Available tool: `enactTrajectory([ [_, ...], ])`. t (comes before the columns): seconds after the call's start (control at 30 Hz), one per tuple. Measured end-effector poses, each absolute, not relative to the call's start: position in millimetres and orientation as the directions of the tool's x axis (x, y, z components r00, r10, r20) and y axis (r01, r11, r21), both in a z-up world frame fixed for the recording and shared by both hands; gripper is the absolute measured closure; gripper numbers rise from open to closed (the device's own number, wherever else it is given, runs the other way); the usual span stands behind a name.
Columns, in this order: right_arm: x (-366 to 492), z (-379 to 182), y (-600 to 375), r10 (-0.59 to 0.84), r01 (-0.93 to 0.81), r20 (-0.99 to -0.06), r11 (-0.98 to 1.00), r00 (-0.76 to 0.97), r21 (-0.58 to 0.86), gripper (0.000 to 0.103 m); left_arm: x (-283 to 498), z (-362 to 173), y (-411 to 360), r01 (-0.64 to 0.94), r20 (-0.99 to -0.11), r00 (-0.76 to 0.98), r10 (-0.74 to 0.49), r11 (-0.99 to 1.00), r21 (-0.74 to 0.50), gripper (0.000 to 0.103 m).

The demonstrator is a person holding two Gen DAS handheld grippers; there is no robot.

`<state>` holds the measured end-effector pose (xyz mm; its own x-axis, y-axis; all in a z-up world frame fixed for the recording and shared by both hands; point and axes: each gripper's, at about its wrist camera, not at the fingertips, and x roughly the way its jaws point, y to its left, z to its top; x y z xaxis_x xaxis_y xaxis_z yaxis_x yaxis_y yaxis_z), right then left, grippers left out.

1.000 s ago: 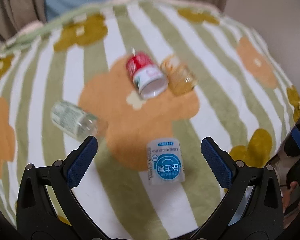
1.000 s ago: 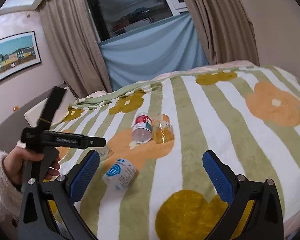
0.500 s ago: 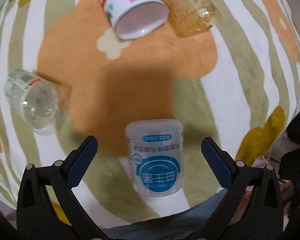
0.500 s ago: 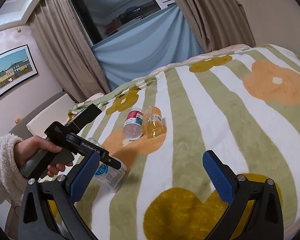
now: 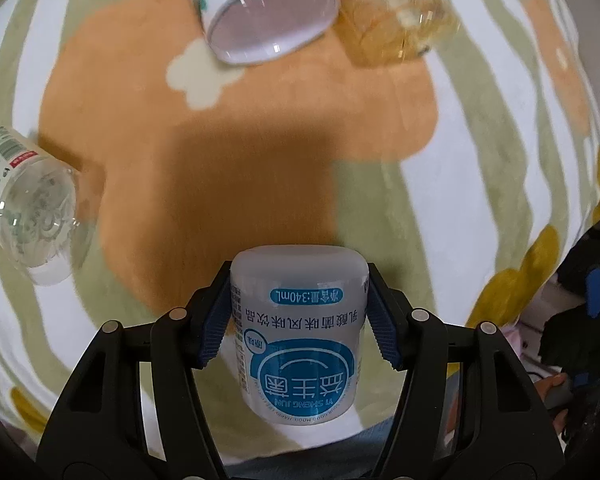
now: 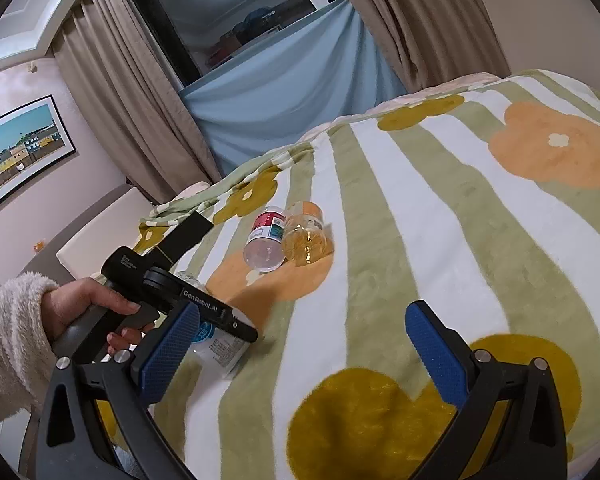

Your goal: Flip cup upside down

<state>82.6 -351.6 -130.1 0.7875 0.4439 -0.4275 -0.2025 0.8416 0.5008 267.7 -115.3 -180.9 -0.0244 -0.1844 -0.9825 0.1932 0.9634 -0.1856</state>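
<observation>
A translucent white cup with a blue label (image 5: 300, 332) lies on its side on the striped flower blanket (image 5: 260, 184). My left gripper (image 5: 298, 312) is shut on it, blue pads pressed to both sides. In the right wrist view the cup (image 6: 220, 348) shows partly behind the left gripper's body (image 6: 172, 292), held in a hand. My right gripper (image 6: 300, 352) is open and empty above the blanket (image 6: 440, 220), to the right of the cup.
A red-and-white cup (image 5: 260, 12) and an amber bottle (image 5: 396, 20) lie side by side farther away. A clear bottle (image 5: 24, 208) lies at the left. The blanket's edge drops off at the right. Curtains (image 6: 140, 100) hang beyond the far end.
My left gripper moved down and forward over the blue-label cup and closed on it. The right gripper stayed open, its view tilted slightly.
</observation>
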Motion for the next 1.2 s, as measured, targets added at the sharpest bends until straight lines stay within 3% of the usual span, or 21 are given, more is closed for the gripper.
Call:
enactTrajectory([
  [0.13,83,-129,-348,0.453,-0.216,-0.430,0.842,0.781,0.495,0.000,250,-152,-101,0.246,-0.956,0.186,-0.226,0.953,-0.177,0.045],
  [0.33,83,-129,-339,0.469,-0.242,-0.444,0.845,0.763,0.477,0.000,199,-131,-68,0.208,-0.740,0.575,-0.349,0.937,-0.281,0.045],
  [0.53,80,-130,-328,0.499,-0.288,-0.466,0.844,0.731,0.453,0.000,187,-164,-83,0.105,-0.622,0.739,-0.260,0.956,-0.274,0.045],
  [0.67,81,-135,-322,0.509,-0.305,-0.481,0.844,0.714,0.442,0.000,196,-181,-77,0.093,-0.632,0.737,-0.241,0.962,-0.258,0.045],
  [1.2,81,-131,-306,0.553,-0.351,-0.454,0.818,0.699,0.455,0.000,163,-166,-84,0.152,-0.691,0.688,-0.221,0.975,-0.160,0.045],
])
